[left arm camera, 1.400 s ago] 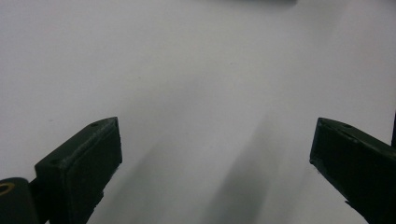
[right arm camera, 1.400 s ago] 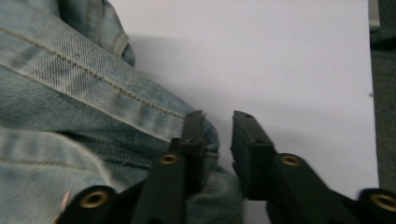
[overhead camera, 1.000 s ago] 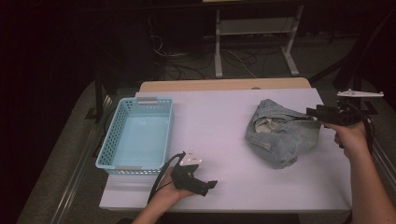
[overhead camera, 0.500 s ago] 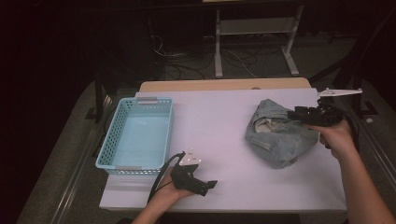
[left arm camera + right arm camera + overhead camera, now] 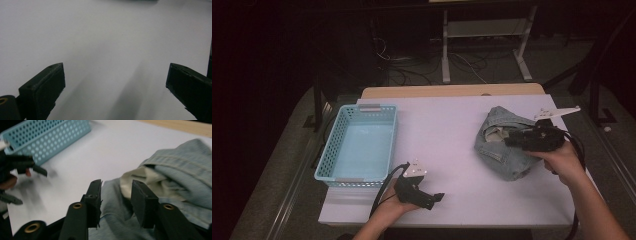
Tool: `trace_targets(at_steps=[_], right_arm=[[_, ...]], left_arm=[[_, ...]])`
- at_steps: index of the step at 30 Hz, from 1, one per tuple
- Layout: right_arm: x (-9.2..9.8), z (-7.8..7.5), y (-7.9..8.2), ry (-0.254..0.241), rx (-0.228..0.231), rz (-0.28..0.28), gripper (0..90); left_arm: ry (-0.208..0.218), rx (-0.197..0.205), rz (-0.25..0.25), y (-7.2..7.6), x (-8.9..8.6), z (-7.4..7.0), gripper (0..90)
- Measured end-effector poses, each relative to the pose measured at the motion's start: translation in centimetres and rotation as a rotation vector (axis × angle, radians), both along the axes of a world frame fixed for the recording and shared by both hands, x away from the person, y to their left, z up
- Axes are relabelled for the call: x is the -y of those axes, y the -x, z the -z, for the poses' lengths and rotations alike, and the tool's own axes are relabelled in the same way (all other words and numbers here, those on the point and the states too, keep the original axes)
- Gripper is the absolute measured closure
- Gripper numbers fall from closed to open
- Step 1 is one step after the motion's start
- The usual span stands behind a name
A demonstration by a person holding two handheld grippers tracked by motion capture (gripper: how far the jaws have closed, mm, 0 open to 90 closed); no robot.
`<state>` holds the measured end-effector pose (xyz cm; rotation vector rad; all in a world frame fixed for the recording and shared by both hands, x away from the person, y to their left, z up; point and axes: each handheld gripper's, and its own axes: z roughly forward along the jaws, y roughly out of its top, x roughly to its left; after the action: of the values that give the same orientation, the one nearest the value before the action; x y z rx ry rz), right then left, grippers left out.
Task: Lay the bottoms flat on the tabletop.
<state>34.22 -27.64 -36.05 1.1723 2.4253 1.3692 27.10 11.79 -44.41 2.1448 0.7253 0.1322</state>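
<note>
Crumpled jeans (image 5: 504, 150) lie near the table's (image 5: 452, 120) right edge. The right gripper (image 5: 512, 141) reaches over them, its jaws just narrowing around a fold but not yet pinching it, probably to lift them toward the basket (image 5: 359, 145) at the left edge. The left gripper (image 5: 437, 198) waits by the front edge, jaws wide apart and empty.

White table (image 5: 452, 130) bears a blue basket (image 5: 359, 142) and crumpled jeans (image 5: 502, 145).
</note>
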Motion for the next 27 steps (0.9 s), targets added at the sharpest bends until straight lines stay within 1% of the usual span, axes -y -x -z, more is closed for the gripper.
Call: trace_targets(at_steps=[1,3,5,8,10,15,19,23,27], right_arm=[[-0.3,0.2,0.1,0.022,-0.006,-0.011,61.3],[-0.8,0.8,0.4,0.061,-0.011,-0.023,67.1],[-0.9,1.2,0.9,0.074,-0.003,-0.033,74.9],[-0.7,1.3,1.7,0.087,0.015,-0.047,79.9],[-0.6,1.3,2.3,0.086,0.026,-0.052,80.9],[-0.2,1.7,3.9,0.083,0.035,-0.069,81.7],[-0.4,2.1,5.0,0.110,0.045,-0.087,81.8],[-0.7,2.8,5.9,0.122,0.032,-0.103,81.9],[-1.2,3.9,6.8,0.138,0.012,-0.133,82.1]], left_arm=[[-0.003,0.001,0.002,0.0,0.0,0.0,2.0],[-0.003,-0.002,0.001,0.0,0.1,0.0,2.0],[-0.002,-0.002,0.000,0.1,0.0,0.0,2.1],[-0.002,-0.002,-0.002,0.0,0.0,0.0,2.1],[-0.002,0.000,-0.004,0.0,-0.1,0.0,2.1],[-0.002,-0.002,-0.003,0.0,0.1,0.1,2.1],[-0.005,-0.001,-0.001,0.1,0.1,0.1,2.0],[-0.005,-0.001,-0.003,0.0,0.1,0.1,2.0],[-0.003,-0.003,-0.005,0.0,0.0,0.1,2.1]])
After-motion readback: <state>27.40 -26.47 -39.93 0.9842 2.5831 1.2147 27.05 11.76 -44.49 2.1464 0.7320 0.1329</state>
